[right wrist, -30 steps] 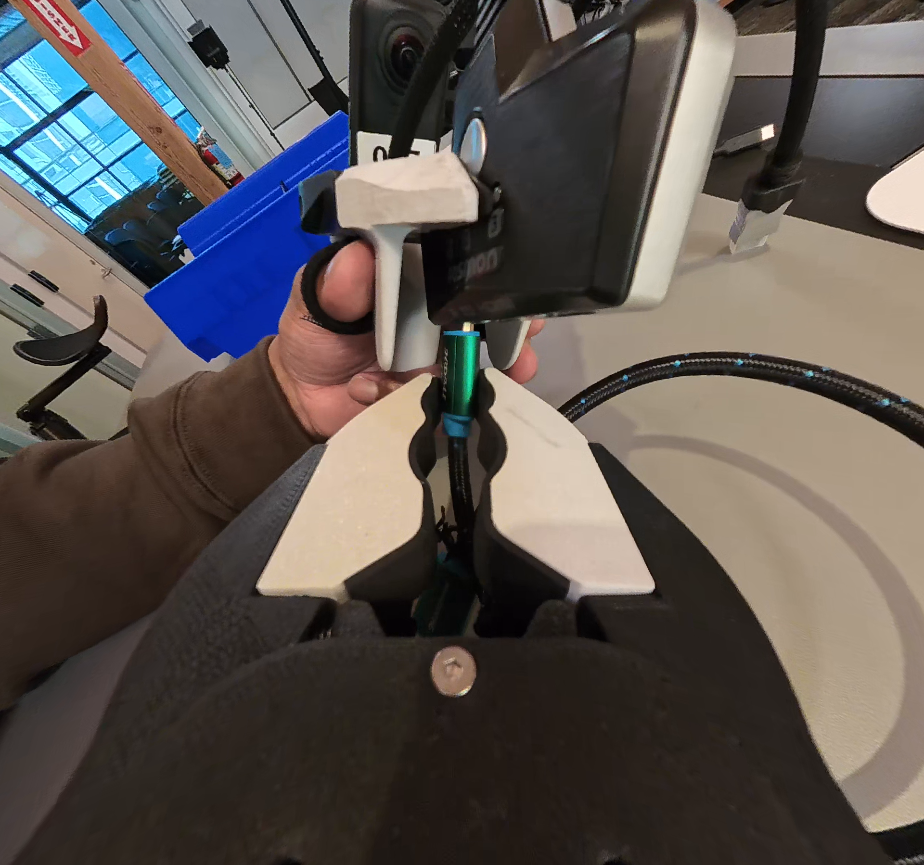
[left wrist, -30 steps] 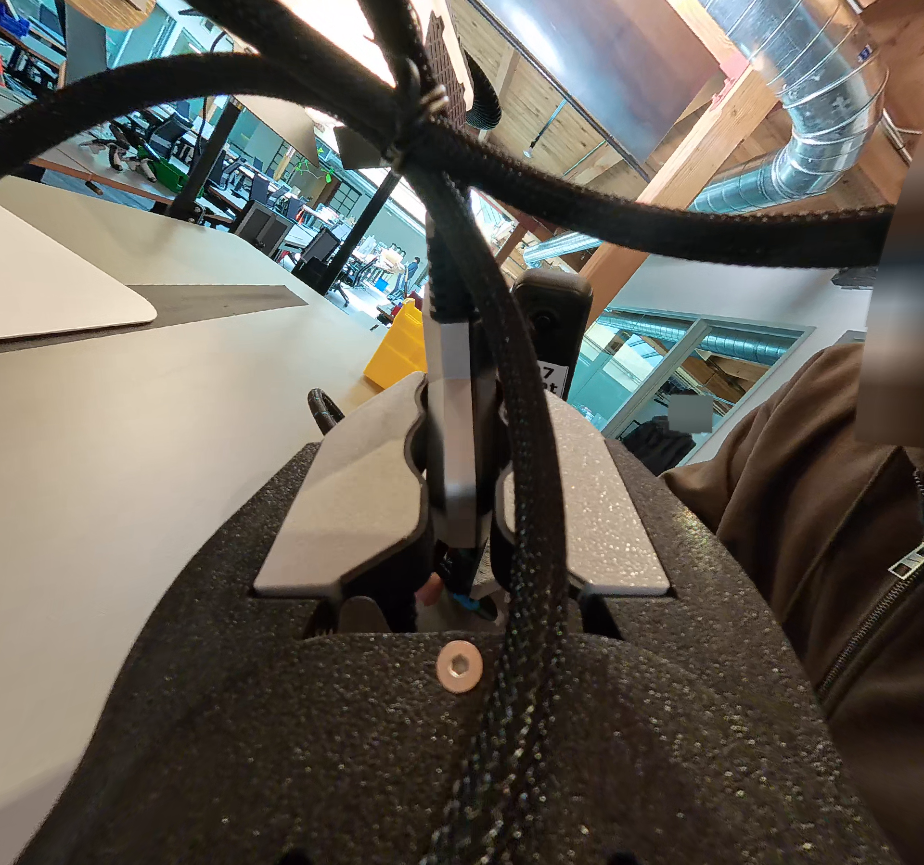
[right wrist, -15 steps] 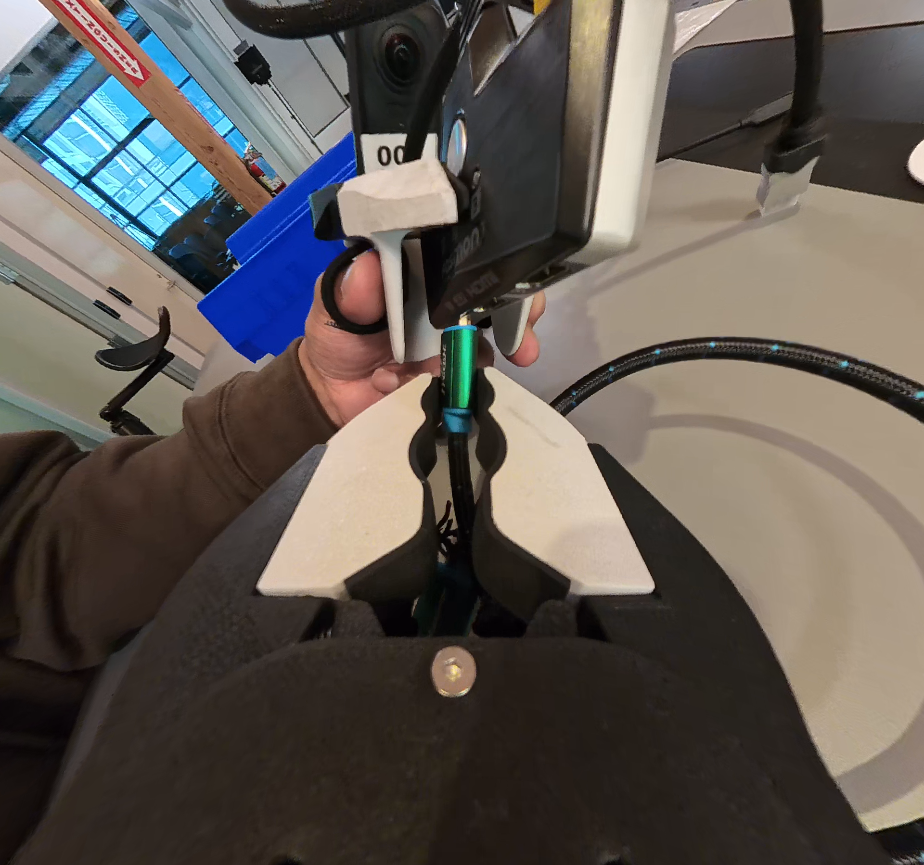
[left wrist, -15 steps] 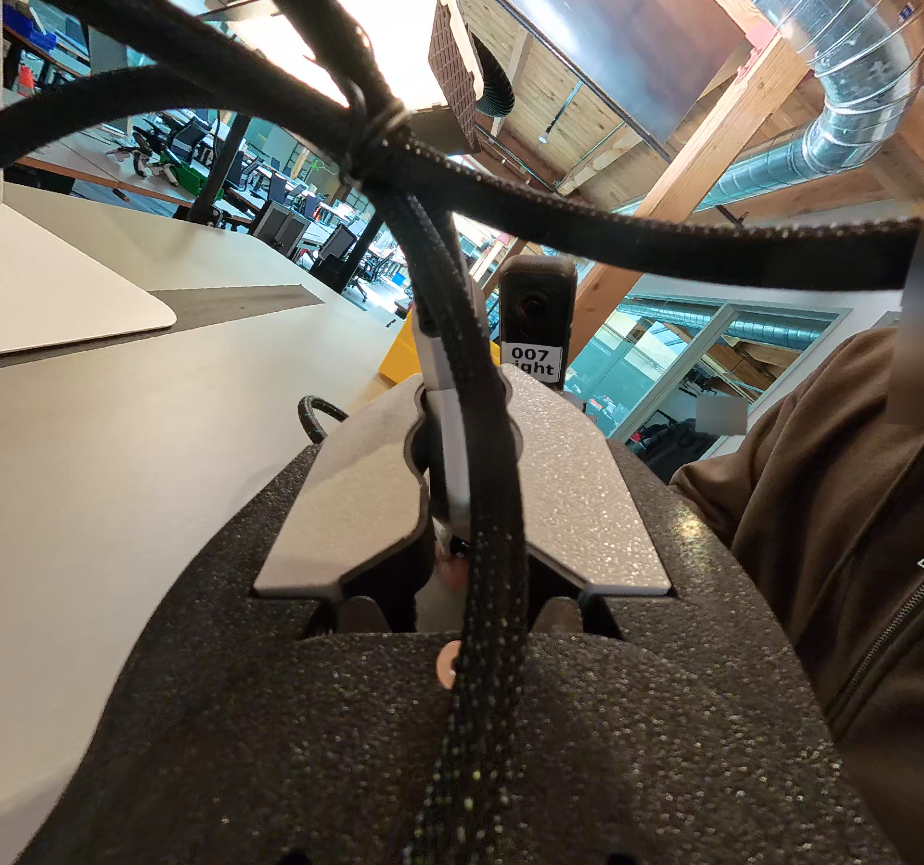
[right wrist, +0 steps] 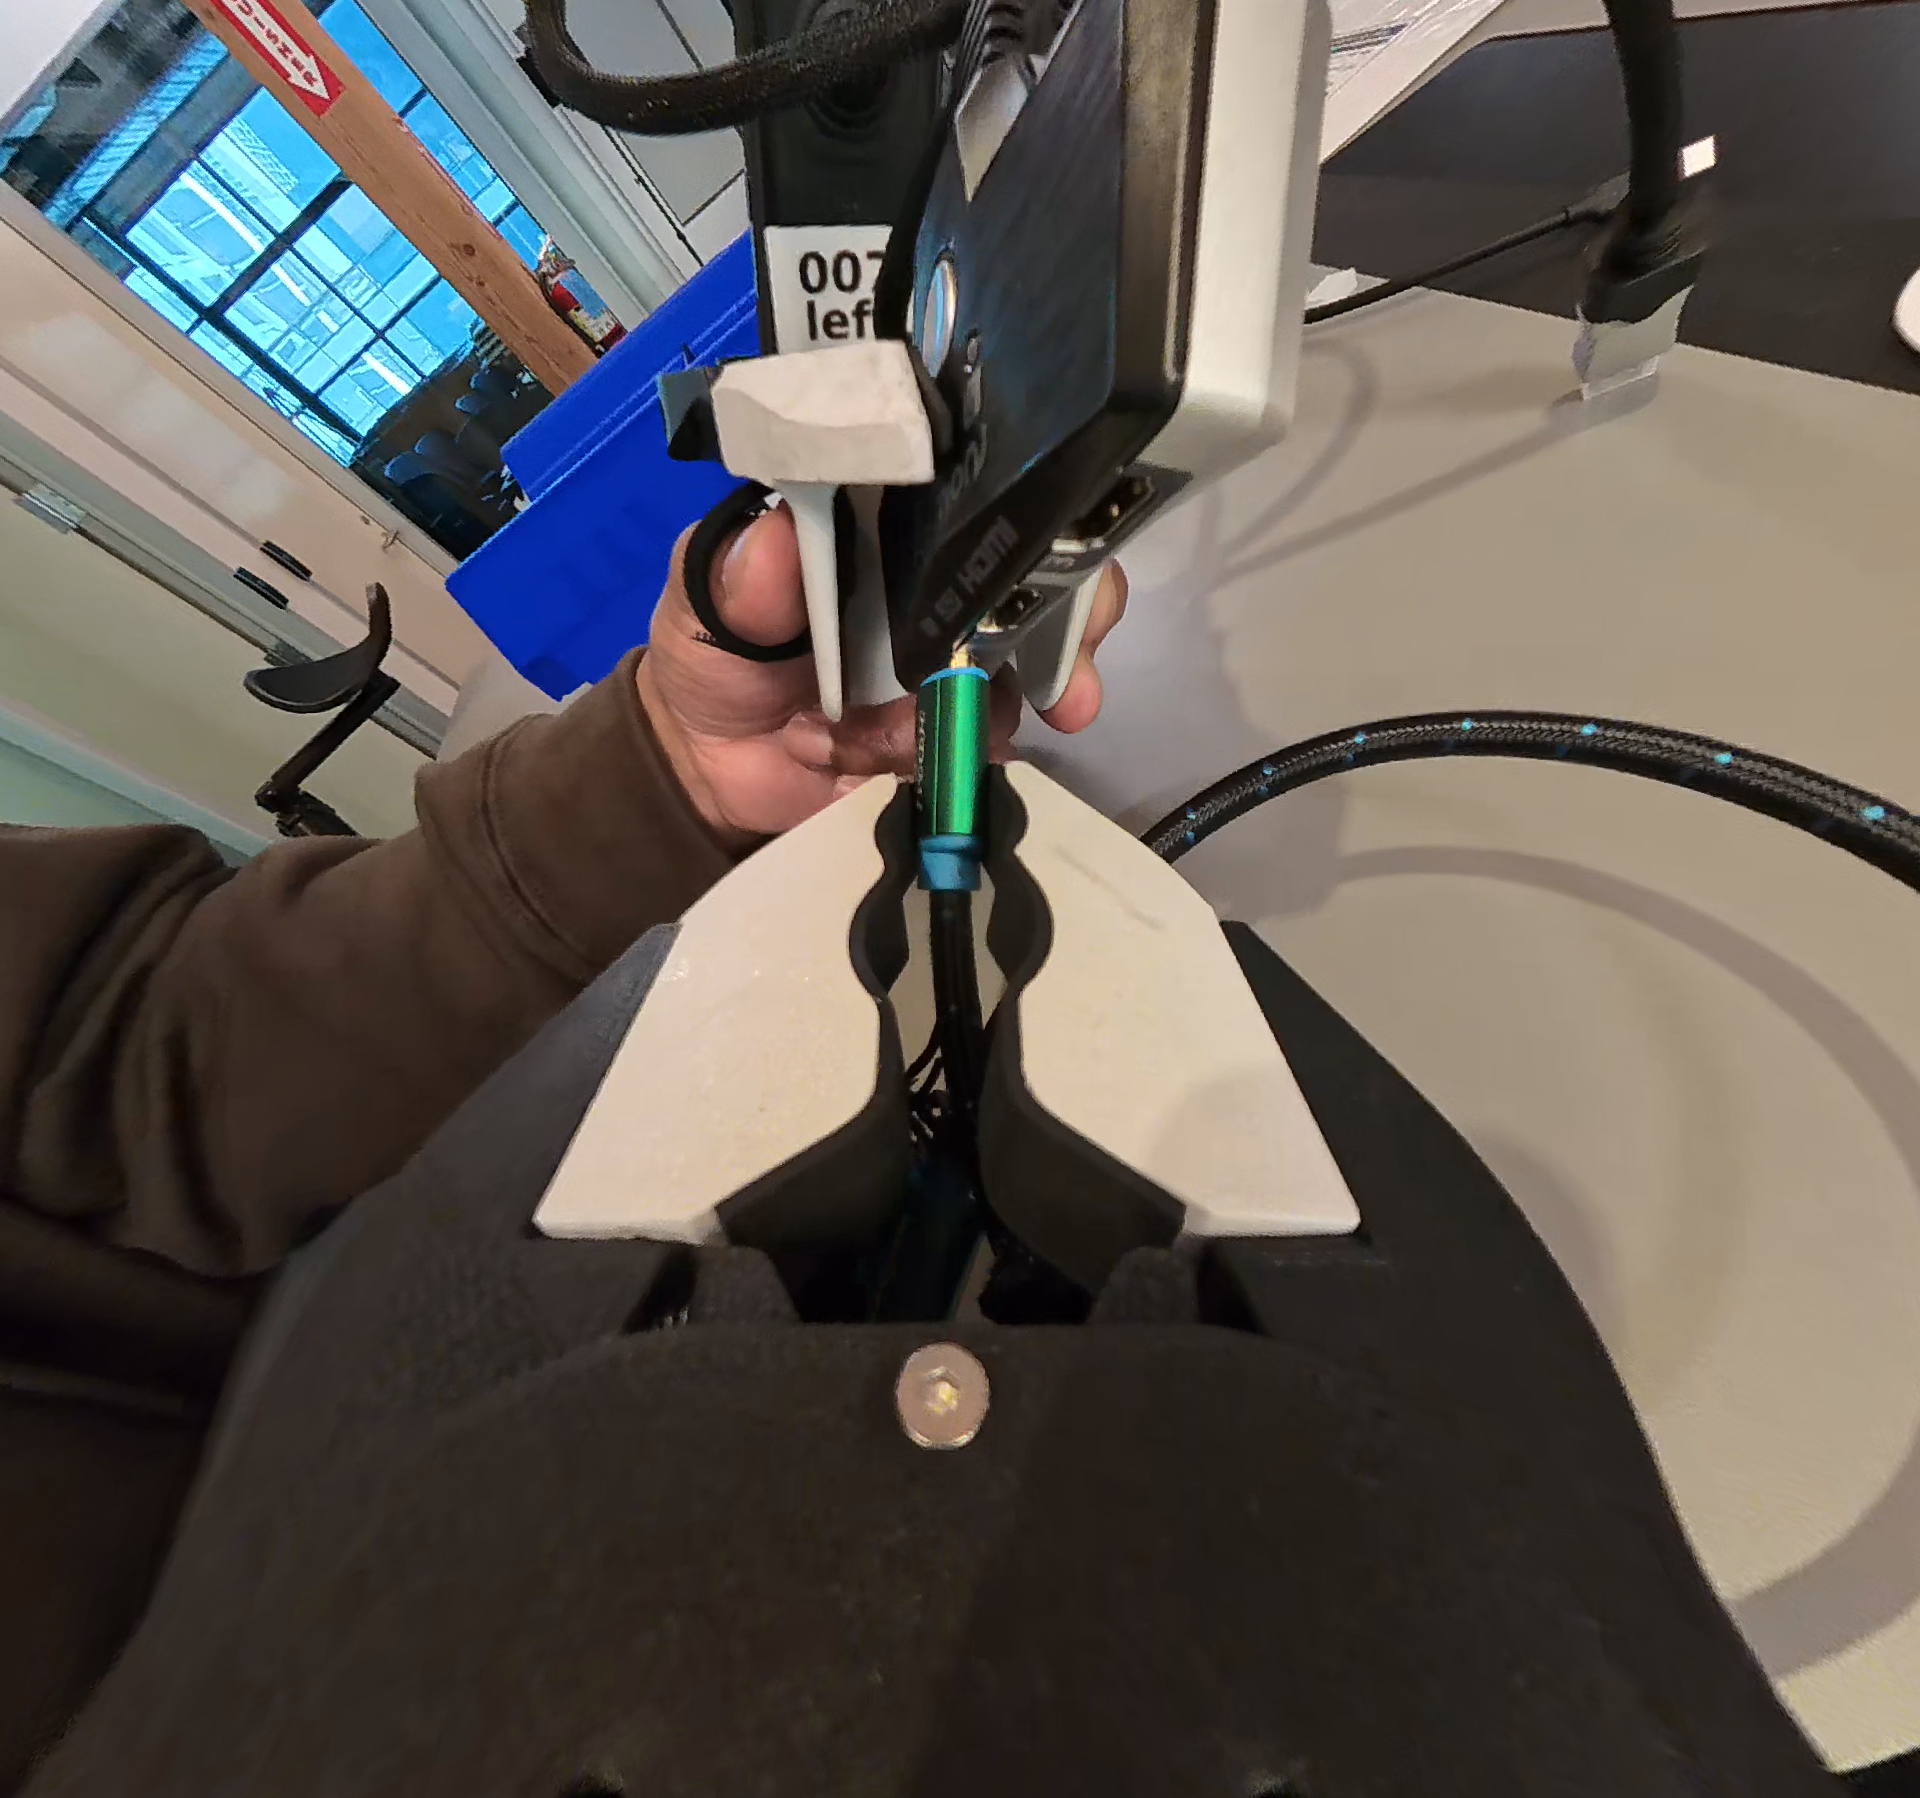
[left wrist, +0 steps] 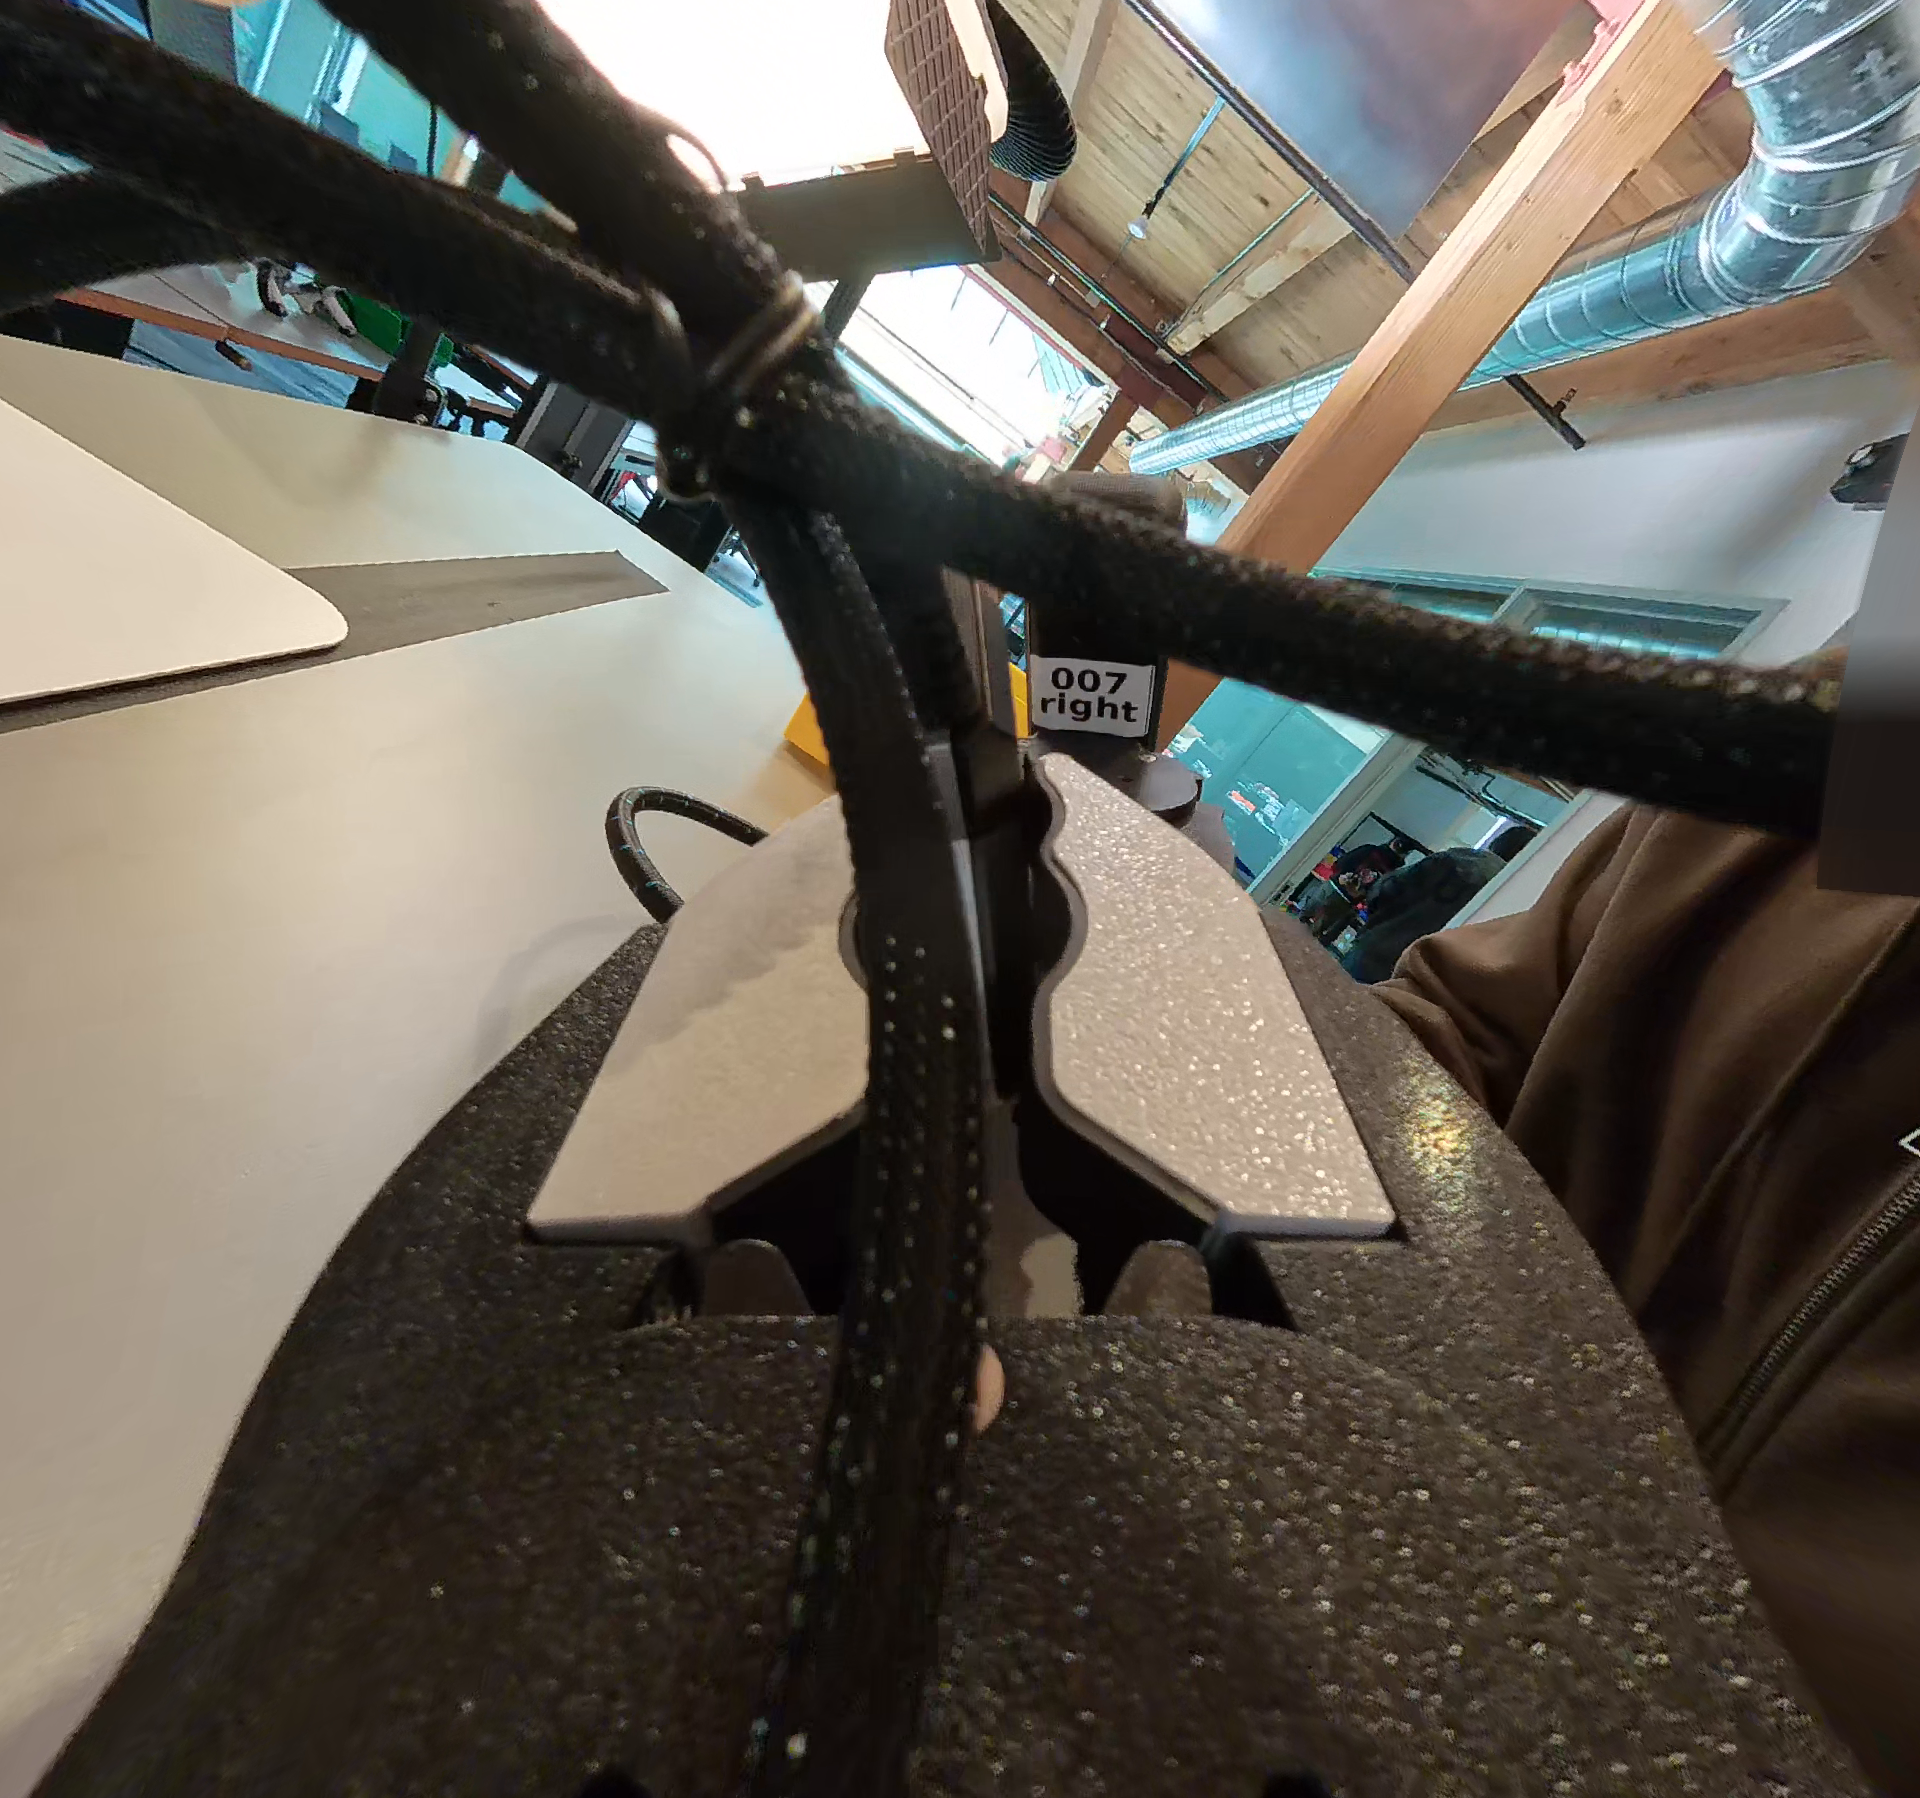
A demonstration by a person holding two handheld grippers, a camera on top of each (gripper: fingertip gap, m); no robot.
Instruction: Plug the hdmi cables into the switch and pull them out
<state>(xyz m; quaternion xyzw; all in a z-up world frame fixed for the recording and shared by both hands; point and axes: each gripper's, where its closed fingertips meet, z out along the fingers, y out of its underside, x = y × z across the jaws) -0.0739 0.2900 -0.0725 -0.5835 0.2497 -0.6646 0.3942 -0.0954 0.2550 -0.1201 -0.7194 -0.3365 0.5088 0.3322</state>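
In the left wrist view, from the left: pale table (left wrist: 312, 917) with a white board (left wrist: 125, 585) lying on it, then thick black braided cables (left wrist: 883, 1021) crossing right in front of the lens. Behind them the left gripper (left wrist: 997, 792), nearly closed, both fingers pressed on a flat black box (left wrist: 1003, 917) seen edge-on. Brown sleeve (left wrist: 1662, 1125) at far right.

In the right wrist view, from the left: blue bin (right wrist: 603, 522), a hand (right wrist: 769, 709) working the other gripper's trigger, the same box held upright above the table, ports facing down. Just below it, the right gripper (right wrist: 951, 813) – narrowly closed on a green plug (right wrist: 948, 761), pads gripping its metal barrel, tip right at a port. Braided lead (right wrist: 1558, 740) arcing off to the right.

Likely light and rigid, that box; best clamped on its flat faces. Plug barrel smooth, probably slippery – better held mid-barrel than by the soft, springy lead.

White stickers with printed characters on both gripper cameras; white lettering on the box's lower edge.
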